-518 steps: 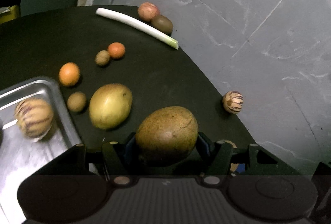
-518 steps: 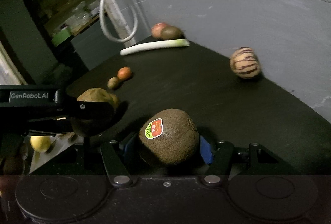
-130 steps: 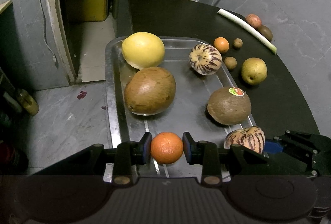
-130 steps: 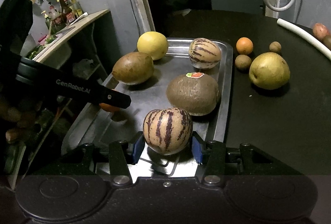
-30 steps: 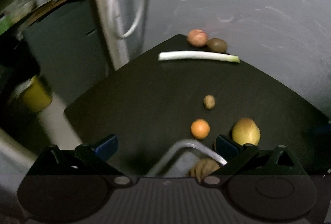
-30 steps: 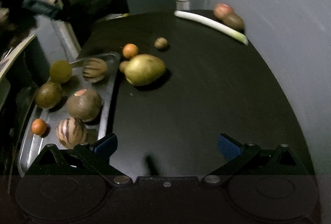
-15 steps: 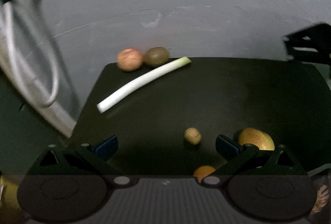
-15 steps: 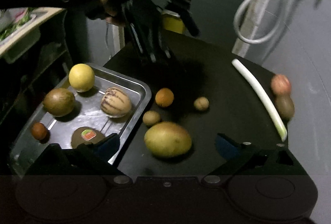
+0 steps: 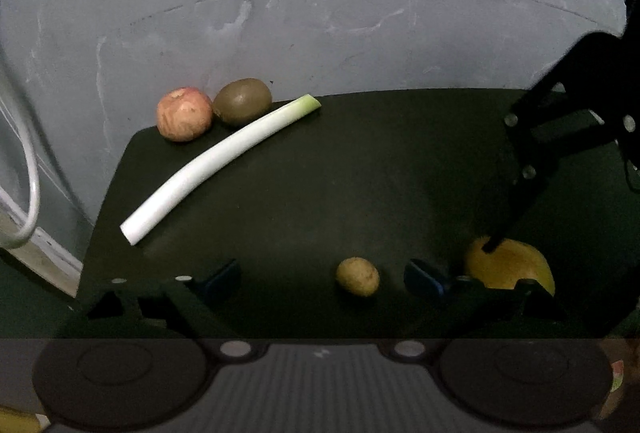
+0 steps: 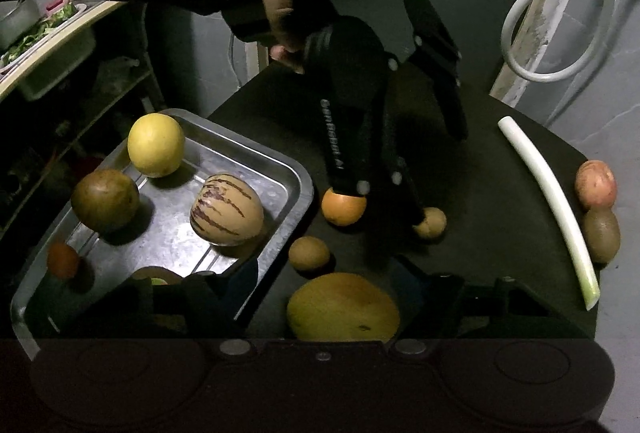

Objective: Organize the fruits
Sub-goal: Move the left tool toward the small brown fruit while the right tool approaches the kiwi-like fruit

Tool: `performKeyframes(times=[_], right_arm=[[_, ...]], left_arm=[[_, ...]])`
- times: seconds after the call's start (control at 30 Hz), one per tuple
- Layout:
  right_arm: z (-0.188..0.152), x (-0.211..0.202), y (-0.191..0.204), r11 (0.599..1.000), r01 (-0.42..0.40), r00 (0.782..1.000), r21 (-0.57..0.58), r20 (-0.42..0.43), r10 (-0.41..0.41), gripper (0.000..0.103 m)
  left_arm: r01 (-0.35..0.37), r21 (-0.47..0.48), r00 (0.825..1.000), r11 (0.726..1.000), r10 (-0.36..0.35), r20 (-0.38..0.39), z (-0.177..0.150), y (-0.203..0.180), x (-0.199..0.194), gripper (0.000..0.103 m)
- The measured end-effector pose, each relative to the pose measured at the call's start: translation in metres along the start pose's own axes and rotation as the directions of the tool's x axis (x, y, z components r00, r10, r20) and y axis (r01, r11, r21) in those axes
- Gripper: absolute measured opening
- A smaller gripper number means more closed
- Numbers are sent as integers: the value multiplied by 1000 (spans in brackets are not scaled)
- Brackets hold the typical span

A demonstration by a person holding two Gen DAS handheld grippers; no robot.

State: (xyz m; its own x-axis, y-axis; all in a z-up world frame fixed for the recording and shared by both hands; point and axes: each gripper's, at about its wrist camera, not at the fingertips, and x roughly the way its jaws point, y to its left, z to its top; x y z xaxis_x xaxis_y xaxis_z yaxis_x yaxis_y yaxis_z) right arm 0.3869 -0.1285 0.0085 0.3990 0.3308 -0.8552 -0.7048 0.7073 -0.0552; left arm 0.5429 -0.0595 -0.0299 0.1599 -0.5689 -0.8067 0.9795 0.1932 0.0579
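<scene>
Between the right tool's (image 10: 320,297) narrowing, still-unclosed jaws, at 6 o'clock on the counter (image 10: 500,193), lay the yellow mango (image 10: 343,307), long axis crosswise; left tool (image 9: 320,275) likewise narrowing, empty, beside a small brown fruit (image 9: 357,276).

A dark, round-edged counter (image 10: 480,193) carries a metal tray (image 10: 280,169) at its left edge. Directly on the counter lie an orange (image 10: 343,208), two small brown fruits (image 10: 309,253) (image 10: 431,223), a large yellow fruit (image 10: 343,307), a long white leek (image 10: 550,193), and, touching each other beyond the leek, an apple (image 10: 595,184) and a kiwi (image 10: 601,234).
</scene>
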Motion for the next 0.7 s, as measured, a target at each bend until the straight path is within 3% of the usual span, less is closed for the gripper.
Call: performKeyframes(times=[0.3,0.57,0.7], right_arm=[[6,15,6,999,-10,1000,-41,-16,9,69],[10,27,10,995,-21,999,-102,-51,16,58],[10,31,11,993,-22,998,-113,-65,15,55]], left_arm=[[48,-28,999,998,-48,0,1,5,14,74],[76,-57,997,995,-77,-11,-4,8,23,55],[57,-63,998,996,-58,-14,-6,9,25,46]])
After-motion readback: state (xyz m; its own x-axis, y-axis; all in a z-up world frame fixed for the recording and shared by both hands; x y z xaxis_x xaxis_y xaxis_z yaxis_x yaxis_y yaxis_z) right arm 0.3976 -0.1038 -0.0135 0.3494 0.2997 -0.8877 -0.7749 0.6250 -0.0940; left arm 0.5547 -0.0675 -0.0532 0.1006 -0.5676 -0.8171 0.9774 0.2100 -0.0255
